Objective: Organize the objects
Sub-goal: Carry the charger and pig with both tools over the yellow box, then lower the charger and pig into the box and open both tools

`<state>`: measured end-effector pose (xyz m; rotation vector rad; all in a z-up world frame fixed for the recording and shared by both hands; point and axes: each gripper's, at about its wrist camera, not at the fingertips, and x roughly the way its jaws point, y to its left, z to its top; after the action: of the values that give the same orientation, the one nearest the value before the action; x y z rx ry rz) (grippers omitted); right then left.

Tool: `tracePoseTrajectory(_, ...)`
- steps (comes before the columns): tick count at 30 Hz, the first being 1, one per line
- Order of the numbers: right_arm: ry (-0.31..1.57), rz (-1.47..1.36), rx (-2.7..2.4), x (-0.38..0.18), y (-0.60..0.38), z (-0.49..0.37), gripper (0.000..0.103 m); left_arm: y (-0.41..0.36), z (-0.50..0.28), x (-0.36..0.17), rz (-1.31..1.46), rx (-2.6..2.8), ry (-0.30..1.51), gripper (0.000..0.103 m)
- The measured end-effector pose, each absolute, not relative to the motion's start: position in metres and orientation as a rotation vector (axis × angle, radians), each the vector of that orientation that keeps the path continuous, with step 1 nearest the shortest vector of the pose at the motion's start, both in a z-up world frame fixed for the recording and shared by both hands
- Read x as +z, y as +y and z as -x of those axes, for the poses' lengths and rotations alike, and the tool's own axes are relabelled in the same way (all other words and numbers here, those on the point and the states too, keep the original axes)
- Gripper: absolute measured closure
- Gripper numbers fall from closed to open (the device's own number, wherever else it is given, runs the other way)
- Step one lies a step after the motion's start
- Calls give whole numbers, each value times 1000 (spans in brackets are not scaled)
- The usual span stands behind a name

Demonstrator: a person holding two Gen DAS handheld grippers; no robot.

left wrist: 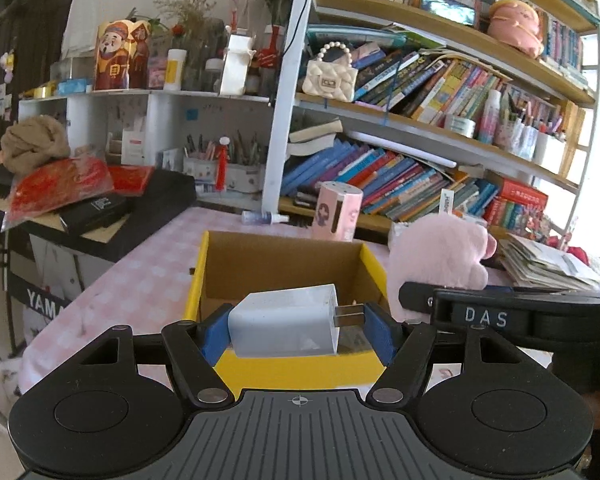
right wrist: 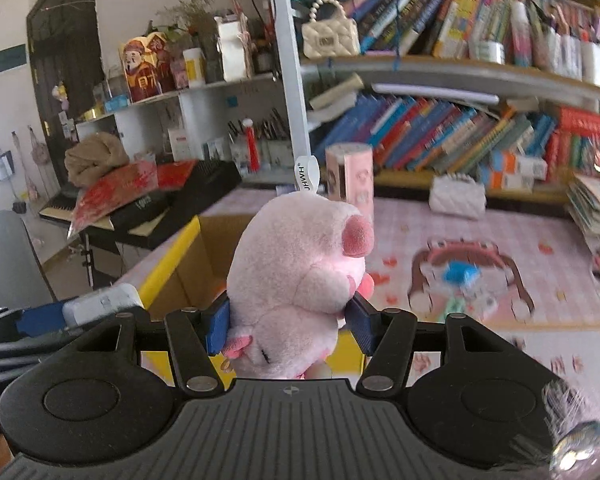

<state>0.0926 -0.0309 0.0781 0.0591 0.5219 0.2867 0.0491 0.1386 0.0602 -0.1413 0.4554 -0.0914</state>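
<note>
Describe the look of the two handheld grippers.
Both the left gripper and right gripper share a build: black ribbed body, round black discs either side, black linkage arms with silver rivets, blue ribbed fingers. One bears white "DAS" lettering.

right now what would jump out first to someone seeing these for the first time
The pink plush pig, squeezed between the right gripper's blue pads and held over the pink checked table. Next, the white charger plug clamped in the left gripper, above the open yellow cardboard box. Behind both stand crammed bookshelves.
</note>
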Motion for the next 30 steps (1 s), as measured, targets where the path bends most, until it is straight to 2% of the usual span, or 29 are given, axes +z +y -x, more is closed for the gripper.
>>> tracePoseTrajectory(12,527,3,309,71,-25,-170,46,132,-111,48,97,-45,495,34)
tracePoseTrajectory(30,659,236,417,14,5,-232,46,115,-153,3,-5,-6,653,34)
